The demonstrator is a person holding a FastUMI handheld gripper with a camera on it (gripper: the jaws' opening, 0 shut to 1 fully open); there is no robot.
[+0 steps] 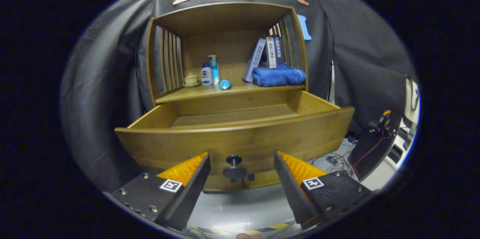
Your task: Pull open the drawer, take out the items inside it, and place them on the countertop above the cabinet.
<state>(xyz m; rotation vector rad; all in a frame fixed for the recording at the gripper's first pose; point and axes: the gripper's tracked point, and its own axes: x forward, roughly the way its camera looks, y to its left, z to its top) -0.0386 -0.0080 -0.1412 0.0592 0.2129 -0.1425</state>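
Gripper view, drawer knob (234, 168) between spread jaws, untouched

The tool (242, 160) sits low in the frame, pointing straight ahead, its two fingers (187, 169) spread wide apart at lower left and lower right of centre, holding nothing and touching nothing between them

Near the counter's left edge sits a small lidded cup (191, 79) on a saucer. Just right of it stand a white bottle (206, 74) and a taller blue pump bottle (214, 68), touching. Books (268, 53) lean at the back right corner. Loose cables (339, 162) lie on the floor, beside a dark stand (380, 122).
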